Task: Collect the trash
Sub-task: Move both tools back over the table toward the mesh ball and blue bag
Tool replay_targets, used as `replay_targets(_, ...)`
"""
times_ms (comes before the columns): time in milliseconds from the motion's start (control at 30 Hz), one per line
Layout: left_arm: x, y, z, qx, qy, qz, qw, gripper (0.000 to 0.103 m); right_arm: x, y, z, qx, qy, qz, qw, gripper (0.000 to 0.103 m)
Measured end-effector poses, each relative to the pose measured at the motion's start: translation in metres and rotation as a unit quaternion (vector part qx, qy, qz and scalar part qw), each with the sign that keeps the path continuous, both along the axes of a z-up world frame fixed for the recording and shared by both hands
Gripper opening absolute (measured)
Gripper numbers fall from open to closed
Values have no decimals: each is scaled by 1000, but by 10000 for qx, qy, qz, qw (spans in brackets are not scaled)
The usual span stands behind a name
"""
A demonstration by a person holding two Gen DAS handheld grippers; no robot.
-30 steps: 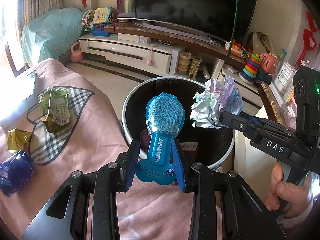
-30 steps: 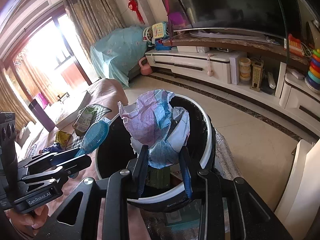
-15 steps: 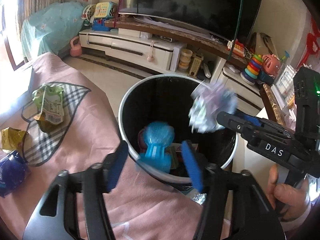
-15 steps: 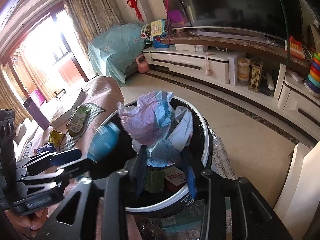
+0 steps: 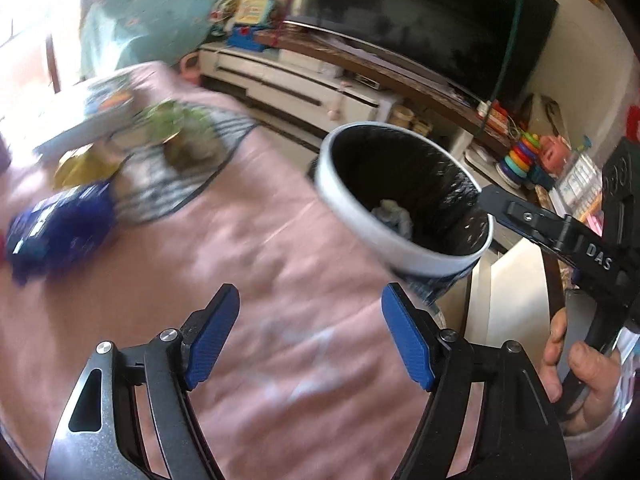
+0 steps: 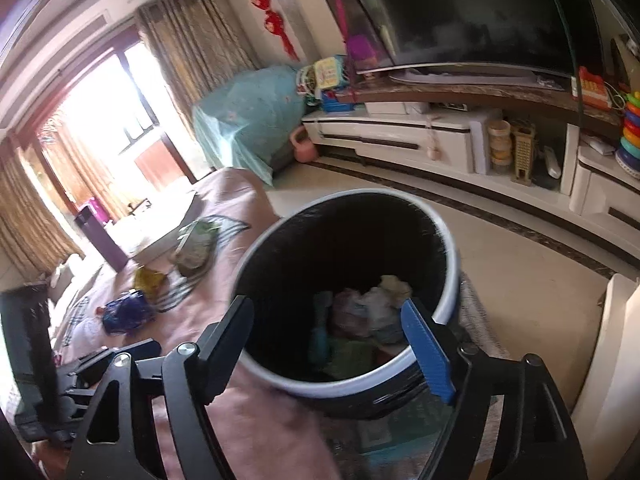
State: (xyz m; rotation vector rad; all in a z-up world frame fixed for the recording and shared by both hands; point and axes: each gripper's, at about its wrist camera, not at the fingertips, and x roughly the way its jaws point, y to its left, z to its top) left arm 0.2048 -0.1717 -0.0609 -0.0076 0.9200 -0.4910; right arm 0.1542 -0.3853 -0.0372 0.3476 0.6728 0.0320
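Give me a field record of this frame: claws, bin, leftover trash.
left claw: open, empty; jaws have just been opening
right claw: open, empty, over the bin; jaws have just been opening
trash bin: white rim, black liner; crumpled paper and blue package inside
left on pink cover: blue wrapper, yellow wrapper, green packet

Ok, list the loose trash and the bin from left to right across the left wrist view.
Crumpled dark blue wrapper → crumpled yellow wrapper → green snack pouch on the checked cloth → round white-rimmed trash bin with black liner.
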Motion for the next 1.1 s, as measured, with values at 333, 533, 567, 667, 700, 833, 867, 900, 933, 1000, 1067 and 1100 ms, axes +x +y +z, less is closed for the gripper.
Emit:
replay_targets(333,-33,90,-1,-130,-21,874,9961,75,1,80,-14,162,165,685,9974,82)
replay_targets(533,-50,139,-5,-120,-41,1352,9907,76,10,130,-26,69,324,1178,9925,82)
replay_targets(567,-53,149,-7,-126,-23,1476,9890,76,12,138,-28,60,356,1264,9913,82)
replay_targets(667,-56,169,-10,-176,16,1695,9854,76,17,156,-34,60,425,1444,9886,82)
replay_targets(700,-57,176,-11,-188,27,1778,9839,76,19,161,-34,64,439,1485,9879,82)
replay_targets(833,-59,198,-10,-211,-7,2015,9793,76,26,183,-34,-6,470,1686,9846,82)
replay_targets(867,-59,203,-9,-217,-20,2063,9783,76,29,191,-33,-35,469,1737,9837,82)
replay_targets(900,-58,208,-9,-222,-33,2117,9771,76,31,194,-33,-41,467,1763,9832,82)
replay_targets(933,-58,212,-9,-224,-44,2164,9760,76,34,198,-33,-49,468,1795,9826,82)
replay_targets(1000,-55,223,-7,-238,-69,2299,9729,76,40,207,-33,-47,483,1863,9813,82)
replay_targets(1067,-51,235,-5,-267,-93,2440,9694,76,45,213,-35,-9,508,1897,9805,82)
replay_targets(1100,-50,240,-5,-264,-97,2492,9681,76,47,216,-35,4,514,1905,9803,82)
